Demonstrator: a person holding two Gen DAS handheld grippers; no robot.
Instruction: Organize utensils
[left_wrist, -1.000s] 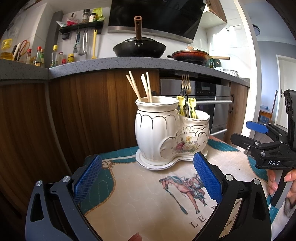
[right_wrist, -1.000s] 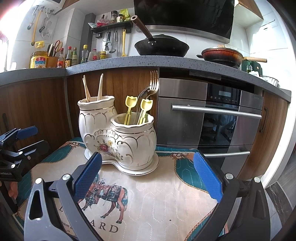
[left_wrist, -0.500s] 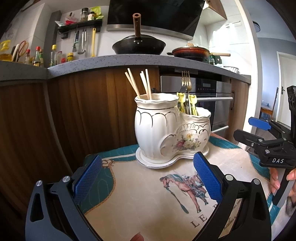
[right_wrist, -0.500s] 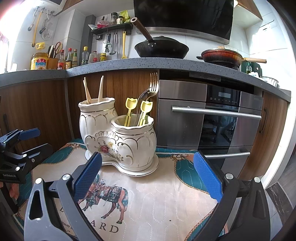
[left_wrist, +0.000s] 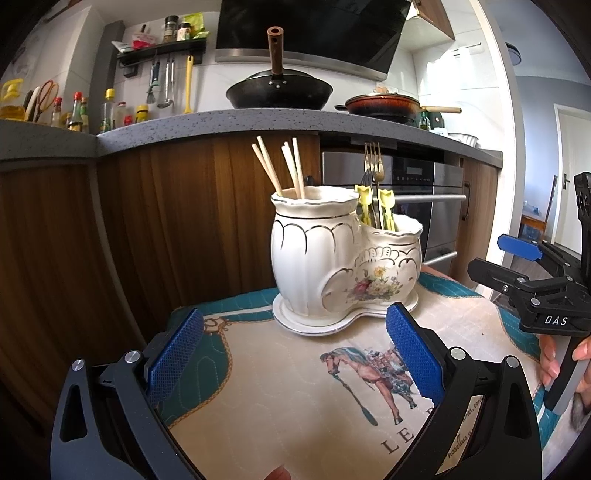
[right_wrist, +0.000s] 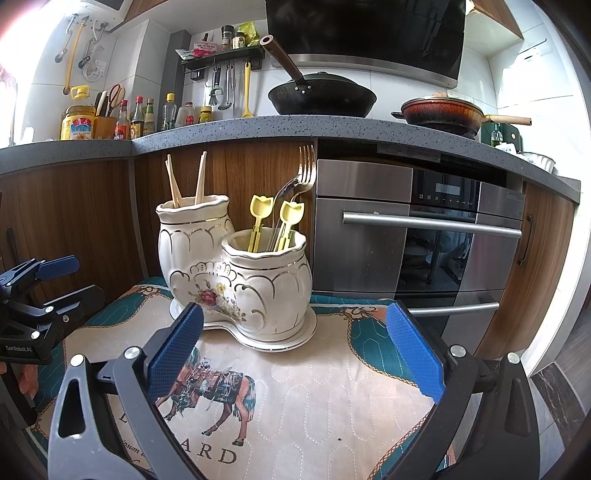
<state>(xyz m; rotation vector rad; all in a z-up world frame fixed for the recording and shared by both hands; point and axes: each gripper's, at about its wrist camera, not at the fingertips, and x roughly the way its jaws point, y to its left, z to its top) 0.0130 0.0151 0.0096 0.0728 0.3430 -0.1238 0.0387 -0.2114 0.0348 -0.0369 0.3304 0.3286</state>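
Note:
A white ceramic two-pot utensil holder (left_wrist: 332, 258) stands on a quilted mat (left_wrist: 295, 398); it also shows in the right wrist view (right_wrist: 236, 273). Its tall pot holds wooden chopsticks (left_wrist: 280, 166) (right_wrist: 184, 181). Its low pot holds metal forks (left_wrist: 373, 162) (right_wrist: 306, 166) and yellow tulip-topped utensils (left_wrist: 373, 206) (right_wrist: 273, 221). My left gripper (left_wrist: 295, 354) is open and empty, a little short of the holder. My right gripper (right_wrist: 295, 350) is open and empty, just in front of the holder. Each gripper shows in the other's view, the right (left_wrist: 532, 273) and the left (right_wrist: 40, 291).
The mat (right_wrist: 314, 406) lies on a small table in front of wooden cabinets (left_wrist: 110, 229) and a steel oven (right_wrist: 424, 236). The grey counter (right_wrist: 258, 129) above carries a black wok (right_wrist: 321, 96), a red pan (right_wrist: 439, 114) and bottles.
The holder sits a little lower and farther in both views; both grippers have drawn slightly back and up. Both stay open and empty.

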